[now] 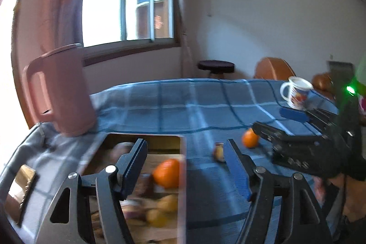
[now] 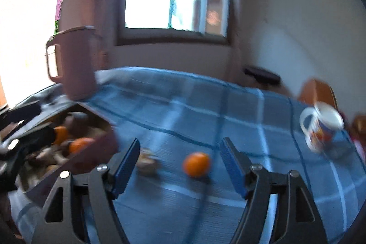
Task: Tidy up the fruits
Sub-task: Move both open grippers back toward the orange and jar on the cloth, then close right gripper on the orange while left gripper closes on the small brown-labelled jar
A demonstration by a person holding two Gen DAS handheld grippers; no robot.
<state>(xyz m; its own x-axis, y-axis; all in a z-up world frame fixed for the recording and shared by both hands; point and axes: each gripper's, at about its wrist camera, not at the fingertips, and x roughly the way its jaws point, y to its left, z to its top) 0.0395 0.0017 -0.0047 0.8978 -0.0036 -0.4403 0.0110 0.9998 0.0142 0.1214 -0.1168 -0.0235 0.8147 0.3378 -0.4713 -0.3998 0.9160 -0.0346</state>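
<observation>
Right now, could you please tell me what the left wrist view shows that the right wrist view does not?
Only the left wrist view shows the open right claw, with a hand holding it, and a shiny gold rectangular lid on the cloth.

Only the right wrist view shows its own empty claw framing the loose fruit.

Both show the pink plastic jug, the box of fruit, the loose round orange, a small brownish item, the white printed mug and the blue checked tablecloth.
</observation>
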